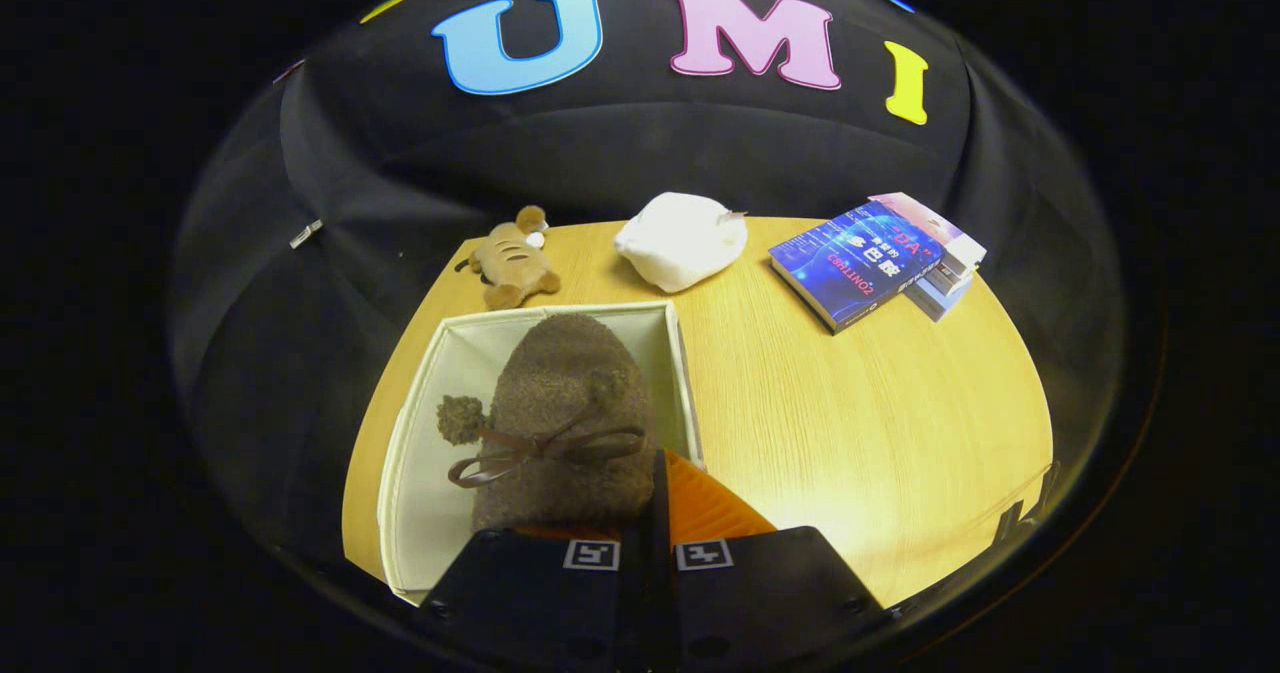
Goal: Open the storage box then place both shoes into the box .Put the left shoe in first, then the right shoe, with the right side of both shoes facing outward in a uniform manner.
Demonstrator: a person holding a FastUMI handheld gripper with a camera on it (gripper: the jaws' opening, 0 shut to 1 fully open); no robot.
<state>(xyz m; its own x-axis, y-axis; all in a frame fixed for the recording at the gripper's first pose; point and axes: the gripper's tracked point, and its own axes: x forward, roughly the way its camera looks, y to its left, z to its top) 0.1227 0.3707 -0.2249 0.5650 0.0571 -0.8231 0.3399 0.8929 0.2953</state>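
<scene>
A brown fuzzy shoe [565, 403] with a ribbon bow and a pom-pom is held toe-away just ahead of my fingers. It sits inside the mouth of the open white storage box [432, 433], taking up most of the opening. My gripper [660, 478] is shut on the shoe's near edge, with the fingers almost together. The box stands on the left part of the wooden table [860, 433]. The shoe hides the bottom of the box, so I cannot tell what else lies in it.
A small tan plush animal [512, 261] lies just beyond the box. A white soft bundle [682, 238] sits at the table's far edge. A stack of books [872, 258] lies at the far right. Bare tabletop spreads to the right of the box.
</scene>
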